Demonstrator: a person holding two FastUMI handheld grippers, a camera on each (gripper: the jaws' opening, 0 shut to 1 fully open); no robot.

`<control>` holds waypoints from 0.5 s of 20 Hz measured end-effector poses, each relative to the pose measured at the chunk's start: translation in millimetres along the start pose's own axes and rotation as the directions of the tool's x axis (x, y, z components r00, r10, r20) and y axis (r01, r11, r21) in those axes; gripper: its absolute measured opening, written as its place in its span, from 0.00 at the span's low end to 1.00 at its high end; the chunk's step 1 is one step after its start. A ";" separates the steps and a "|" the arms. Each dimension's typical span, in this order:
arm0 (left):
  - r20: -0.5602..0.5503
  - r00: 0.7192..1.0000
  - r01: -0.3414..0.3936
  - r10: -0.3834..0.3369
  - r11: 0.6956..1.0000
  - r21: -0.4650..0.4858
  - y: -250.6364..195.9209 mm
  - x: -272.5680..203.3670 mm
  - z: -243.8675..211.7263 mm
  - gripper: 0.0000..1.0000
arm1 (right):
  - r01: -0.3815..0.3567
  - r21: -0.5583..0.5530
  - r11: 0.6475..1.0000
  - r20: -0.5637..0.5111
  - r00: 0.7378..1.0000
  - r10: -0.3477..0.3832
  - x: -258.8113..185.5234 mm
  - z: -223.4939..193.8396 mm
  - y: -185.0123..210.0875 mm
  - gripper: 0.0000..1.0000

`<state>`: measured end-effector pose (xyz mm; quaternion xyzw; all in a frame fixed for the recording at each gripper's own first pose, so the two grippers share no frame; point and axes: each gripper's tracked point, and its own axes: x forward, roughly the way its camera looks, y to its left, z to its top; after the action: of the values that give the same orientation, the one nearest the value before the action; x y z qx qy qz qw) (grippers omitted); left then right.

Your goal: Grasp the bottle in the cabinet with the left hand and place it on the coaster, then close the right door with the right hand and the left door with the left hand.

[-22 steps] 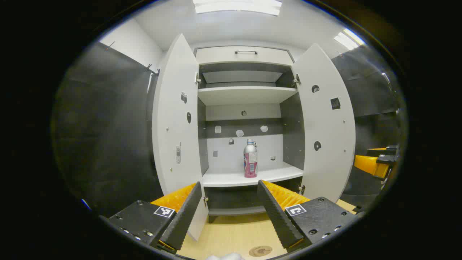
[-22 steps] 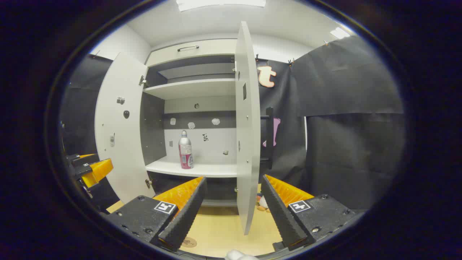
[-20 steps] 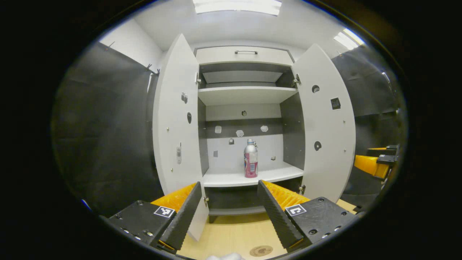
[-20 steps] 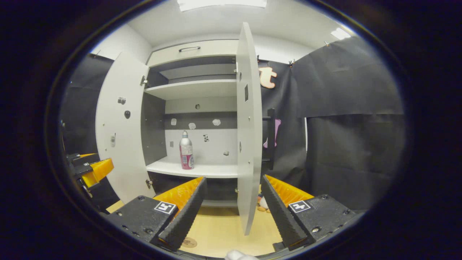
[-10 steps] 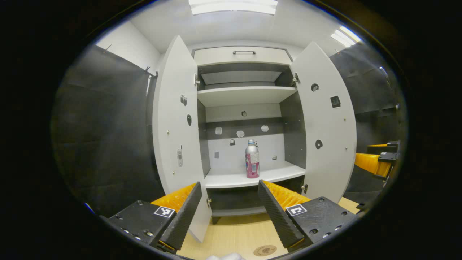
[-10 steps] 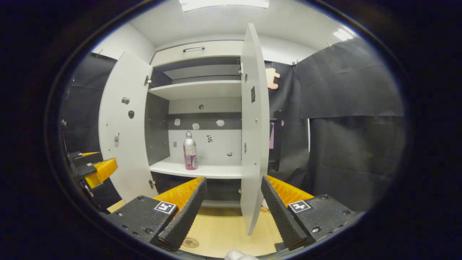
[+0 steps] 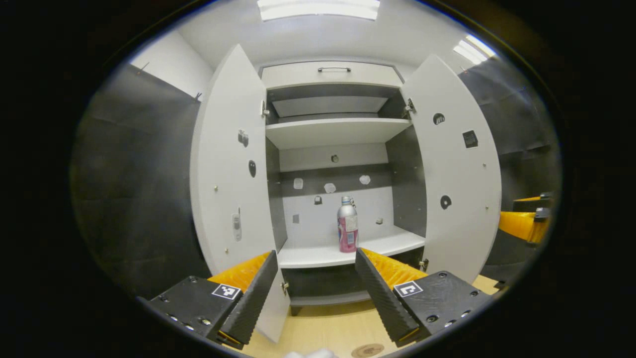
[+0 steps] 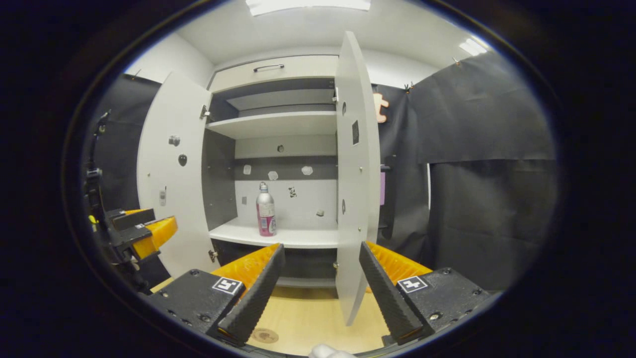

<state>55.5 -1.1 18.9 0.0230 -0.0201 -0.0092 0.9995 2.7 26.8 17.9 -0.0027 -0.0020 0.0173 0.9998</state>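
Note:
A silver bottle with a pink label [image 7: 347,224] [image 8: 266,216] stands upright on the lower shelf [image 7: 328,256] of the white cabinet. Both doors hang wide: the left door [image 7: 226,169] [image 8: 169,174] and the right door [image 7: 454,164] [image 8: 354,174]. A round brown coaster [image 7: 367,350] [image 8: 266,335] lies on the wooden table in front. My left gripper [image 7: 313,288] is open and well short of the shelf, pointed at the bottle. My right gripper [image 8: 318,286] is open too, with the right door's edge in line between its fingers but farther off.
The upper shelf [image 7: 333,130] is bare and a drawer with a handle [image 7: 334,69] tops the cabinet. Black cloth hangs on both sides. The wooden table [image 7: 328,328] runs under the cabinet. The other gripper shows at the edge of each view [image 7: 524,223] [image 8: 144,231].
Both grippers have moved a little closer to the cabinet, so it looms larger. The coaster has slid lower in the left gripper view. Both stay open.

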 end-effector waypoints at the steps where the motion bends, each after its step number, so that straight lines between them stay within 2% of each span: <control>1: 0.011 1.000 0.005 -0.005 1.000 0.002 -3.0 13.0 3.8 0.98 | 0.003 0.000 1.000 0.003 1.000 -0.003 0.9 2.2 0.2 0.99; 5: 0.052 0.998 0.023 -0.023 1.000 0.002 -15.3 68.9 20.8 0.97 | 0.016 -0.008 1.000 0.004 1.000 -0.016 0.7 9.0 0.7 0.99; 6: 0.070 0.997 0.029 -0.029 1.000 0.001 -20.5 84.1 26.0 0.98 | 0.022 -0.011 1.000 0.007 1.000 -0.022 0.9 10.3 0.0 0.96; 10: 0.106 0.993 0.052 -0.051 0.999 0.000 -42.5 142.9 37.9 0.96 | 0.054 -0.004 0.999 0.005 0.999 -0.054 1.3 17.9 -7.2 0.99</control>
<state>195.9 -48.1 60.4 0.0215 -0.0723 -0.0361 0.9965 4.1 19.7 35.8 -0.0048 -0.0046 -0.0096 0.9999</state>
